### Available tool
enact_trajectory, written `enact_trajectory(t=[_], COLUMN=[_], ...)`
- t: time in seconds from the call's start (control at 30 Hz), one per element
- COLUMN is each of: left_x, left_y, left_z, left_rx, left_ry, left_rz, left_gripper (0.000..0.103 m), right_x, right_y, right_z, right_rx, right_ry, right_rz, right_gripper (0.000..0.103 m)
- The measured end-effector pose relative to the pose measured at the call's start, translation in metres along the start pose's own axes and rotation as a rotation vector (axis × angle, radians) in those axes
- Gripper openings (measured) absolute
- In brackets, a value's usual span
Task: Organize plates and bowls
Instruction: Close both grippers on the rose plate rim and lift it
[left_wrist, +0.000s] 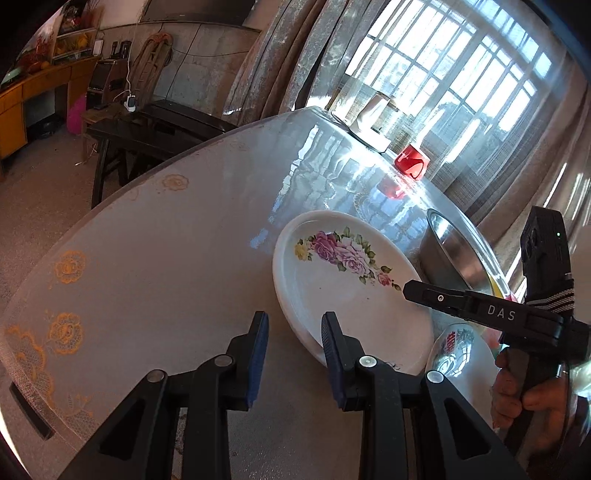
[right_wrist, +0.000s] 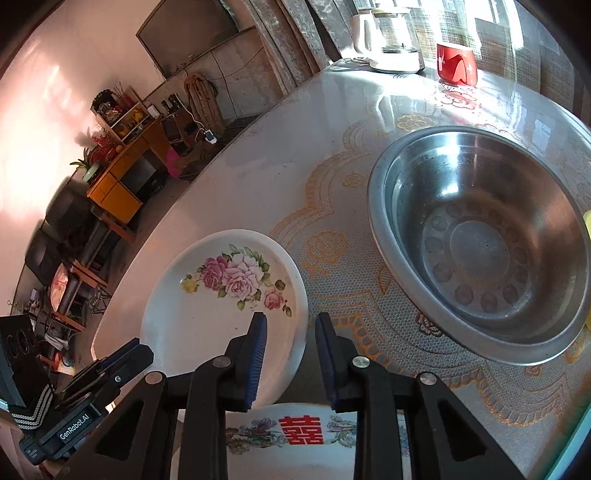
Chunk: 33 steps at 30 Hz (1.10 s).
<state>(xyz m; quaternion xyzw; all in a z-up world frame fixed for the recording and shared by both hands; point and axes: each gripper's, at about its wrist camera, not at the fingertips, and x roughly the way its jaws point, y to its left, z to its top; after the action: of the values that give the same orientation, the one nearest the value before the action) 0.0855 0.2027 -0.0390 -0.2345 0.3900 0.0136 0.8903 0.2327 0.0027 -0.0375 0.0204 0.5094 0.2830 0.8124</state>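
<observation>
Porcelain first: your right gripper (right_wrist: 290, 354) hangs over the near rim of the rose plate (right_wrist: 207, 317), jaws parted, nothing in them. Left gripper (left_wrist: 293, 356) sits just beside that plate's near edge, jaws also parted and empty. Below the right gripper lies a white bowl (right_wrist: 295, 421) with red double-happiness characters, touching or nearly touching the plate; can't tell which. Risks: close on the thin glazed rim and it may slip or tip; drag the plate and you may knock the bowl; glossy bench (left_wrist: 166, 258) lets things slide. Both grippers near each other, so they could clash. Further right, the steel basin (right_wrist: 480, 240), well clear of the plate. Far edge: red cup (right_wrist: 456, 62), glass kettle (right_wrist: 395, 40). Readable: "GenRobot.AI" on the left gripper, "DAS" on the right.
</observation>
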Motion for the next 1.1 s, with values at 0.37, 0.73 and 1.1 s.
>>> enact_trajectory(t=[0.37, 0.73, 1.1], left_x=[0.020, 0.026, -0.003], left_y=[-0.012, -0.014, -0.018], left_z=[0.008, 0.014, 0.021], left_rx=[0.064, 0.084, 0.086], left_ry=[-0.023, -0.016, -0.090], left_rz=[0.046, 0.082, 0.050], left_gripper=[0.025, 0.024, 0.025], right_x=[0.013, 0.009, -0.017], right_y=[-0.001, 0.003, 0.010], right_z=[0.002, 0.000, 0.004], right_rx=[-0.002, -0.008, 0.009], right_ry=[0.000, -0.006, -0.082], right_rz=[-0.020, -0.024, 0.048], right_gripper=[0.015, 0.017, 0.017])
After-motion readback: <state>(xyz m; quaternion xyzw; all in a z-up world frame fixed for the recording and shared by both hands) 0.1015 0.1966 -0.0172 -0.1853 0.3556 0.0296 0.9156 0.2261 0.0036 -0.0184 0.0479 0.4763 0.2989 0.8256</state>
